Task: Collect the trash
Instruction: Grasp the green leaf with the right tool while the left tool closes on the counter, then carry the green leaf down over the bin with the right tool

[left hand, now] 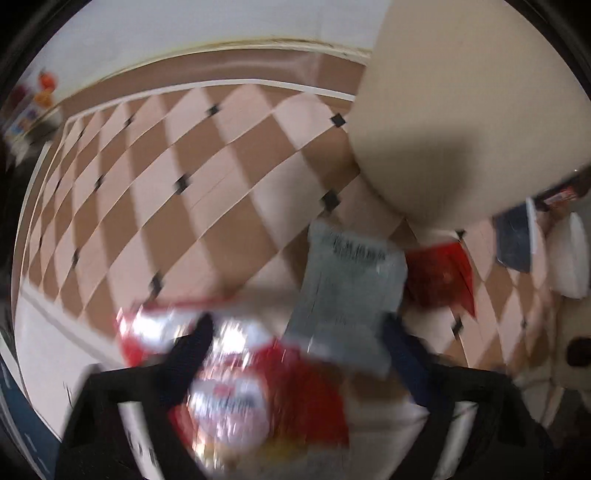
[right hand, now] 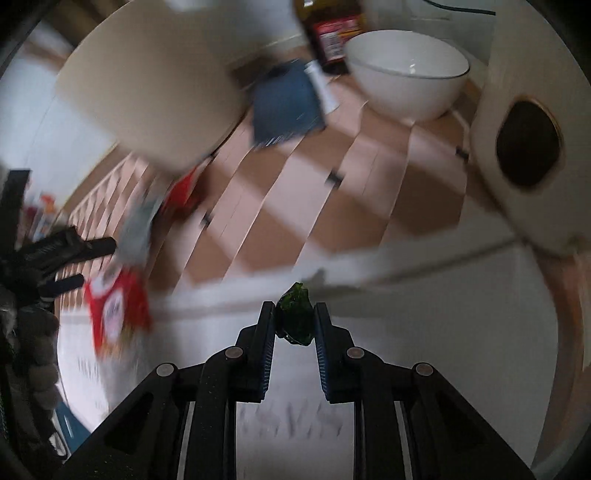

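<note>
While the right gripper (right hand: 294,321) pinches a crumpled green scrap (right hand: 294,317) at lower centre, the left fingers (left hand: 192,347) straddle a light, slippery red wrapper (left hand: 236,391), best nipped at its edge.

Sitting on the tabletop (right hand: 295,206): bowl (right hand: 406,74) toward the far edge, bottle (right hand: 332,33) just left of it, flat packet (right hand: 284,103) in front of the bottle. Paper roll (right hand: 524,147) off to the right. Nearer the left: snack bag (left hand: 258,387) between the left gripper (left hand: 299,332) jaws, another packet (left hand: 347,280) overlapping its far side, third wrapper (left hand: 439,277) just right of that. Crumpled scrap (right hand: 295,317) in the right gripper (right hand: 294,314) jaws, over the near edge.
</note>
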Available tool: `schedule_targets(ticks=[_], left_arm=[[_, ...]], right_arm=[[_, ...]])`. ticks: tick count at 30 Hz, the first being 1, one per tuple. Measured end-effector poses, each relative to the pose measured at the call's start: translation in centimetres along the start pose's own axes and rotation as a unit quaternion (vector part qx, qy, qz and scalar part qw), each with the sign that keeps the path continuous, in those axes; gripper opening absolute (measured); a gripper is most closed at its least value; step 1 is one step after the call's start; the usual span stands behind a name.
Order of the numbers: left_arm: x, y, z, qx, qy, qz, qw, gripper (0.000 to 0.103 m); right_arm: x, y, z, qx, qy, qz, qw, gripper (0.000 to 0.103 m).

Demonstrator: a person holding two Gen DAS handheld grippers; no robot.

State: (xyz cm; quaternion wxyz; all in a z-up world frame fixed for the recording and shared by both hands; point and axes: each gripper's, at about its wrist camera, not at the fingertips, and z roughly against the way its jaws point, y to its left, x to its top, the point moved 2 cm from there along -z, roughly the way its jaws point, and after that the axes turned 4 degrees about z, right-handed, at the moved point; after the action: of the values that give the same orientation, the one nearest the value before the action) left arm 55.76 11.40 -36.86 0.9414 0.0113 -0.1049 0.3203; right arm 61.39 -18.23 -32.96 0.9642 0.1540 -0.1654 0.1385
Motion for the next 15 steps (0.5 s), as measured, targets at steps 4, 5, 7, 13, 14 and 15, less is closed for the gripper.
schedule_targets(ticks=[4,5,7,13,14,15], left_arm=[[0.2,-0.7,-0.4,0.019,-0.011,-0.022,0.9995,0.005],[-0.1,-0.8,0.2,0.030,-0.025,-0.030,0.9988,0.004],[-1.0,-0.7,1.7,0.050,-0.049,-0.039,0.9968,0.003],[-5.4,-0.3,7.8,0.096,-0.141,-0.064,0.9832,0.000],[-6.5,0.0,8.9,0.100,-0.156,-0.067,0.9804,0.000],[-7.7,0.4,9.9,0.101,-0.167,-0.070,0.9782,0.000]], right_arm=[[1.5,-1.2,-0.6,-0.003,-0.006,-0.015,1.000,0.022],[1.4,-1.4,-0.6,-0.003,-0.006,-0.017,1.000,0.022],[1.1,-1.4,-0.2,-0.001,-0.006,-0.019,1.000,0.022],[-1.0,-1.0,1.3,0.001,-0.015,-0.016,1.000,0.022],[-1.4,-0.7,1.6,0.000,-0.018,-0.013,1.000,0.022],[-1.7,-0.4,2.0,-0.001,-0.021,-0.009,1.000,0.022]])
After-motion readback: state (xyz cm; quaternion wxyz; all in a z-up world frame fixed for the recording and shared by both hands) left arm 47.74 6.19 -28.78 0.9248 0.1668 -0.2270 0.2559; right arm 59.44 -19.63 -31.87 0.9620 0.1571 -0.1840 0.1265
